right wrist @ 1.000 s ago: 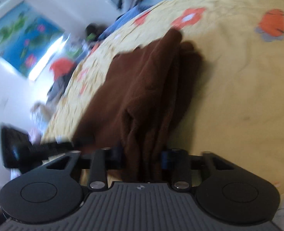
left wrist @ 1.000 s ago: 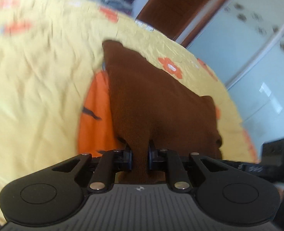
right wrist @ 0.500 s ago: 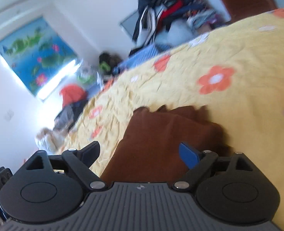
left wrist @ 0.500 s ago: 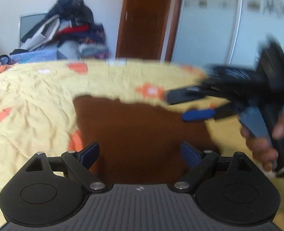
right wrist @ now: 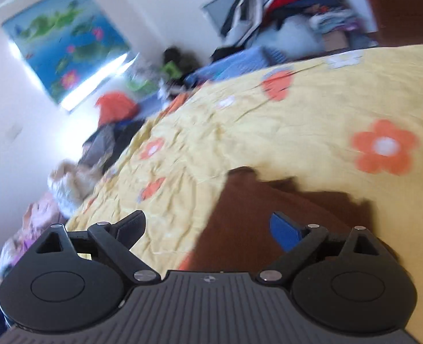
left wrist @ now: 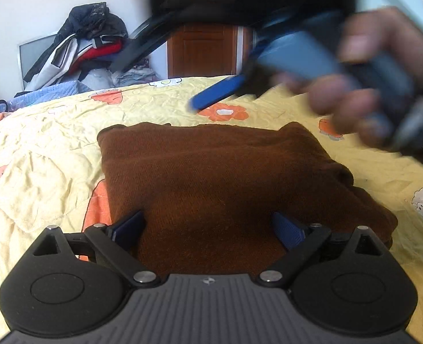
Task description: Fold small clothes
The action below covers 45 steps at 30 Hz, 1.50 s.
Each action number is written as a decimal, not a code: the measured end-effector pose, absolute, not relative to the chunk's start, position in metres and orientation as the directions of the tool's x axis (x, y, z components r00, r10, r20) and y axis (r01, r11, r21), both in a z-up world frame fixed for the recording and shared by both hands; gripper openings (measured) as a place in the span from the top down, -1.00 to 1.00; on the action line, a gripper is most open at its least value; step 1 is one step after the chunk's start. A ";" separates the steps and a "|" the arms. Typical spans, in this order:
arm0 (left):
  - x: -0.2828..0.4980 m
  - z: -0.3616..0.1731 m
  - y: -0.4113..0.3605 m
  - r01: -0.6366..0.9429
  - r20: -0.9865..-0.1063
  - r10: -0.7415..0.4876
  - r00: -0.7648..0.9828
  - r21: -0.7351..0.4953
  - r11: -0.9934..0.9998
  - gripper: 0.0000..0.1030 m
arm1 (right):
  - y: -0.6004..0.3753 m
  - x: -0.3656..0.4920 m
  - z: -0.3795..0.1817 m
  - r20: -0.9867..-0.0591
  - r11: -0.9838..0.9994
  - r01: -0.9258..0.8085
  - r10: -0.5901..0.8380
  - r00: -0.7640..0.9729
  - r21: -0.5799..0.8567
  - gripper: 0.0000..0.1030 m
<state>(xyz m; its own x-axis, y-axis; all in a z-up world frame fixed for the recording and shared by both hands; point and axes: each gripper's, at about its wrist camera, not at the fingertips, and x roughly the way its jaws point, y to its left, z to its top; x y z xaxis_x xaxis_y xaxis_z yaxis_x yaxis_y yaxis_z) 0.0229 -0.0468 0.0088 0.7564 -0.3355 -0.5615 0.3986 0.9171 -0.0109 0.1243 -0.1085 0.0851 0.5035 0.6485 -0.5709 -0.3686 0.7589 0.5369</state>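
Folded brown garment [left wrist: 211, 177] lies flat on the yellow flowered bed [left wrist: 39, 172]. Left gripper [left wrist: 208, 226] and right gripper [right wrist: 208, 226], angled downward, fingers opening wide, grip nothing.

Right claw [left wrist: 217, 97] in left wrist view: smeared by motion, upper part cut by top edge; only one blue finger [left wrist: 220, 93] readable. Hand [left wrist: 363, 86] holding it: blurred, fingers indistinct, right side cut by frame edge. Brown garment [left wrist: 211, 177]: near edge hidden behind left claw [left wrist: 208, 226] body. Right wrist view: whole frame motion-blurred; garment's near part hidden under claw body, right corner in shadow. Clothes pile [right wrist: 291, 8] by wall: items indistinguishable. Objects beside bed [right wrist: 68, 183]: unidentifiable.
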 end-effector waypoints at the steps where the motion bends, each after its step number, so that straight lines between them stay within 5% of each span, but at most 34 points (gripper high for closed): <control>1: 0.023 0.009 -0.046 0.398 -0.561 -0.336 0.757 -0.012 0.917 -0.89 | -0.099 0.136 0.075 -0.601 0.763 -0.357 0.646 0.471 0.540 -0.82; 3: 0.025 0.008 -0.046 0.398 -0.560 -0.338 0.757 -0.015 0.917 -0.89 | -0.084 0.155 0.047 -0.690 0.798 -0.320 0.602 0.403 0.510 -0.80; 8: 0.026 0.008 -0.044 0.398 -0.556 -0.345 0.756 -0.029 0.917 -0.89 | -0.081 0.154 0.033 -0.650 0.787 -0.381 0.616 0.446 0.485 -1.00; 12: 0.020 0.009 -0.043 0.400 -0.553 -0.350 0.756 -0.034 0.916 -0.89 | -0.085 0.135 0.046 -0.669 0.830 -0.359 0.557 0.492 0.427 -0.78; 17: 0.020 0.009 -0.041 0.399 -0.551 -0.353 0.756 -0.039 0.916 -0.89 | -0.118 0.111 0.052 -0.648 0.835 -0.310 0.549 0.528 0.455 -0.96; 22: 0.012 0.013 -0.030 0.359 -0.520 -0.333 0.787 -0.054 0.932 -0.90 | -0.143 0.094 0.045 -0.608 0.817 -0.283 0.566 0.557 0.502 -0.80; 28: 0.023 0.008 0.059 0.142 -0.559 -0.446 0.699 -0.502 0.853 -0.90 | -0.211 0.022 0.073 -0.497 0.772 -0.205 0.563 0.660 0.602 -0.97; 33: 0.040 0.003 0.069 0.114 -0.555 -0.559 0.616 -0.639 0.761 -0.85 | -0.241 -0.004 0.038 -0.569 0.768 -0.065 0.525 0.633 0.637 -0.78; 35: 0.045 0.000 0.060 0.129 -0.568 -0.605 0.558 -0.661 0.739 -0.41 | -0.233 -0.009 0.023 -0.567 0.736 -0.080 0.581 0.584 0.672 -0.42; 36: 0.045 0.001 0.055 0.139 -0.580 -0.589 0.563 -0.636 0.759 -0.34 | -0.228 -0.010 0.019 -0.569 0.735 -0.093 0.592 0.570 0.672 -0.13; 37: 0.045 0.002 0.052 0.150 -0.595 -0.572 0.564 -0.607 0.780 -0.06 | -0.224 -0.013 0.018 -0.568 0.747 -0.113 0.585 0.579 0.655 -0.02; 38: 0.046 0.002 0.050 0.145 -0.617 -0.560 0.552 -0.590 0.794 0.52 | -0.222 -0.014 0.017 -0.569 0.755 -0.123 0.581 0.582 0.645 0.05; 40: 0.043 0.001 0.055 0.125 -0.625 -0.579 0.524 -0.616 0.778 0.65 | -0.220 -0.015 0.020 -0.573 0.756 -0.130 0.584 0.575 0.641 0.24; 45: 0.012 0.009 0.050 0.236 -0.652 -0.465 0.599 -0.411 0.881 0.57 | -0.218 -0.033 0.023 -0.597 0.789 -0.173 0.570 0.564 0.589 0.28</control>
<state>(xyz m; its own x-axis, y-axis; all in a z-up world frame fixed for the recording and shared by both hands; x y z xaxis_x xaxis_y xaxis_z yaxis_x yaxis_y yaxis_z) 0.0118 0.0505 0.0087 0.5994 -0.4649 -0.6516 0.2362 0.8805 -0.4110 -0.0330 -0.2181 0.0233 0.5643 0.5699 -0.5973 -0.1733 0.7891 0.5893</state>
